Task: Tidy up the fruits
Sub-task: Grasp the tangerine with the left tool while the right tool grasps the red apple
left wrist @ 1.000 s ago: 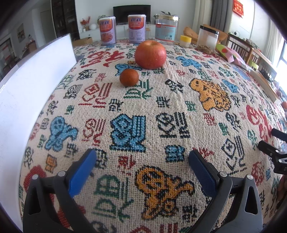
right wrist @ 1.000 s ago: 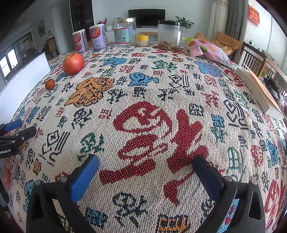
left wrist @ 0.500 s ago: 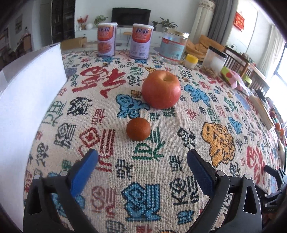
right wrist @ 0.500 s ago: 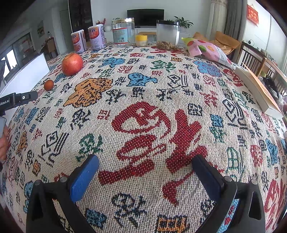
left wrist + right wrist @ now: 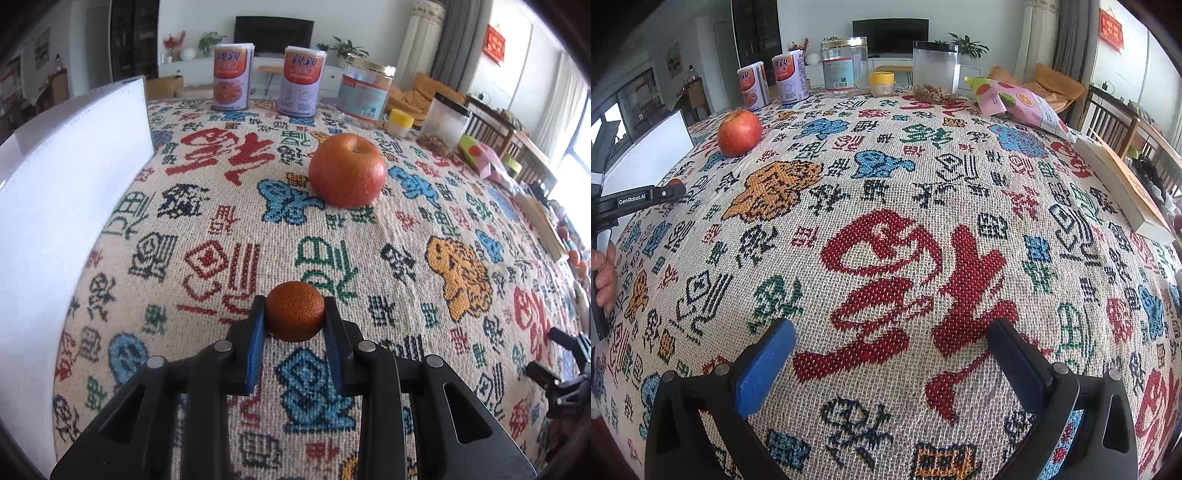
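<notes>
Orange peel now sits pinched between our left tool's (image 5: 294, 318) 2 blue pads: the small mandarin (image 5: 295, 316), which half a second ago lay loose on the woven cloth ahead of wide-spread fingers, is clenched on both flanks. We have closed in on it and squeezed. It looks to rest on or just above the counter (image 5: 406, 236); we cannot tell which. We judge that the first grasp of the sorting job is made and that a lift and carry come next.

Our right tool (image 5: 892, 356) hangs released over the red motif, its fingers spread with nothing between them, much as it was 1 second ago. From that side the left tool's tip shows at the cloth's edge, with a sliver of orange peeking above it.

Beyond the mandarin the red apple (image 5: 348, 170) stands alone, stem dimple up, well apart from our grip.

Along the far edge stand 2 purple printed tins (image 5: 232, 76), lids on, contents hidden. Beside them is a clear jar with a gold lid (image 5: 365, 90), its contents unclear; then a small yellow-capped pot (image 5: 401, 123); and a frosted canister with a black lid (image 5: 936, 70), brown bits heaped at its bottom. A white board (image 5: 70, 192) stands along the left. We see no basket or bowl for fruit.
</notes>
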A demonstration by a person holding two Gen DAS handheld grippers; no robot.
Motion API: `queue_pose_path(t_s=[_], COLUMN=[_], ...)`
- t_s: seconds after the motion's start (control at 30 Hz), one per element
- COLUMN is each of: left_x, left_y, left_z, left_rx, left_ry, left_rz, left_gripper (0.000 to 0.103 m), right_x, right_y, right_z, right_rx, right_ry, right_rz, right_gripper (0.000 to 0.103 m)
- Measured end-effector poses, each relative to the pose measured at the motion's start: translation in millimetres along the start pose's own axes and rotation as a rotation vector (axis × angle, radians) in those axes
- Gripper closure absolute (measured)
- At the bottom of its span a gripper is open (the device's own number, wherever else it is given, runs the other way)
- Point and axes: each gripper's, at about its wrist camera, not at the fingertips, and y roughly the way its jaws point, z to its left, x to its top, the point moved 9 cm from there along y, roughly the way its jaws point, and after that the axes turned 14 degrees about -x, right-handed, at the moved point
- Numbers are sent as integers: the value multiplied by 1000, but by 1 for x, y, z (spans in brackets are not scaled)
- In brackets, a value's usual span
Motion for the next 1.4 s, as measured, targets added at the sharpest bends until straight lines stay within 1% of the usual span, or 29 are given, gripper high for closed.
queue_pose_path(t_s=[0.13,0.2,0.23,0.27,0.3,0.33,0.37,0.43,0.53,0.67,0.77,0.83,0.9,0.97,1.07,1.1,1.17,1.2,1.33,1.37,1.4], left_x=[-36,-49,-51,-52,-52,-52,-51,-52,-53,-54,-55,-55,-55,-55,-55,-55,-55,-55,-55,-55,-55], left_y=[-28,-31,-31,-32,-32,-31,-30,-26,-22,-22,-22,-22,-21,-21,-22,-22,-22,-22,-22,-22,-22], left_z=[-7,-7,-8,-9,-9,-8,-6,-2,1,4,5,5,6,6,6,6,6,6,6,6,6], left_rx=[-20,-16,-13,-5,19,51,79,94,107,121,122,122,124,124,123,124,123,124,124,125,125], left_ry=[25,28,43,67,82,89,90,85,79,68,66,65,64,63,61,61,61,61,59,58,58], left_rz=[35,48,38,24,20,14,10,35,53,52,52,51,51,51,50,49,49,49,48,48,48], left_gripper=[73,71,69,57,46,25,15,14,5,2,1,1,0,0,0,0,0,0,0,0,0], right_x=[0,0,0,0,0,0,0,0,0,0,3,14,35,63,104,117,139,151,189,196,201], right_y=[0,0,0,0,0,0,0,0,0,1,2,2,-2,-6,3,10,27,34,45,49,53], right_z=[0,0,0,0,0,0,0,0,0,0,4,20,47,79,131,148,176,190,229,234,238], right_rx=[0,0,0,0,0,0,0,1,0,-2,2,51,112,153,207,216,189,182,231,224,215], right_ry=[0,0,0,0,0,0,1,1,1,-2,-15,-48,-92,-147,-215,-242,-300,-316,-279,-270,-266], right_rz=[0,0,0,0,0,0,0,0,0,2,14,23,-13,-77,-125,-135,-141,-149,-172,-166,-156], right_gripper=[0,0,0,0,0,0,0,0,0,0,0,0,0,0,0,0,1,3,4,5,11])
